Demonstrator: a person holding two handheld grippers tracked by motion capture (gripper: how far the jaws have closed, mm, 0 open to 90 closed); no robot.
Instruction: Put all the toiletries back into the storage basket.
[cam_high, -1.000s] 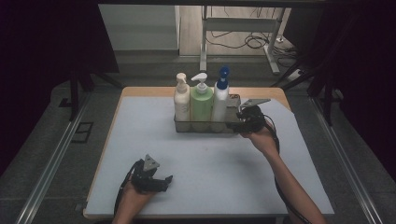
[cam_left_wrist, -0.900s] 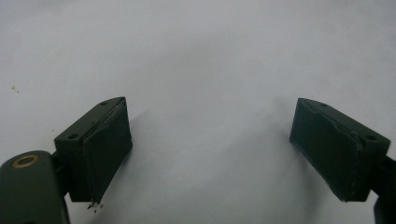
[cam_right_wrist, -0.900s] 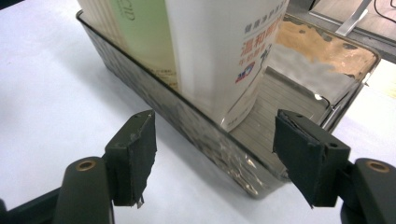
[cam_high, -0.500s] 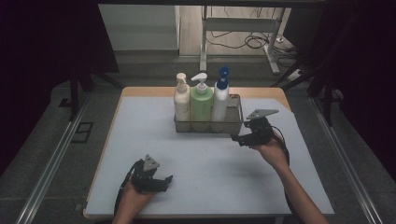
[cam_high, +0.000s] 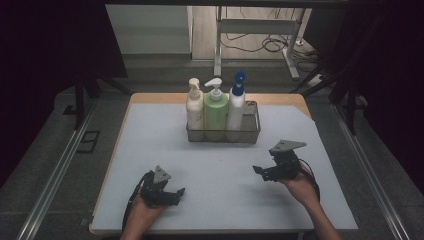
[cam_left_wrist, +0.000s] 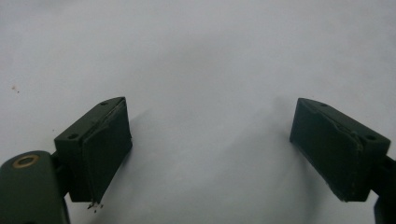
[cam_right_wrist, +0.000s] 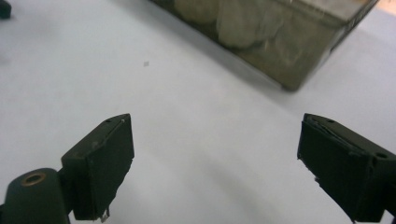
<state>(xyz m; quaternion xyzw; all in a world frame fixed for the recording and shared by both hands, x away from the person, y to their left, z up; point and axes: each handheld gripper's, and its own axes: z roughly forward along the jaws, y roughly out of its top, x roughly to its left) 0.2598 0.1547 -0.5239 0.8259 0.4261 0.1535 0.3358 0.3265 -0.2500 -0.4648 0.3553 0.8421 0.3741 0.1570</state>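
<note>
Right claw (cam_high: 261, 171) sits low over the desk (cam_high: 215, 165), in front of the wire basket (cam_high: 223, 131) and off to its right side, clear of it. Jaws spread wide, and they have just been opening further, with nothing between them. In the right gripper view the two black jaws frame bare pale desk, and the basket's corner crosses the top of the picture, near but apart from both jaws.

The basket stands at the far middle of the desk with three bottles upright inside it in a row: a cream pump bottle (cam_high: 194, 105) on the left, a green pump bottle (cam_high: 216, 107) in the middle, and a white bottle with a blue top (cam_high: 236, 102) on the right, each just beside the next. Through the mesh in the right gripper view the bottles' lower parts are a pale blur, so which is which there is hard to say.

Left claw (cam_high: 176, 194) is at the near left of the desk, held in the person's hand, well apart from the basket. Its jaws are spread wide too, and the left gripper view shows only plain desk surface between them. Both forearms come in from the near edge, a cable trailing from each gripper.
</note>
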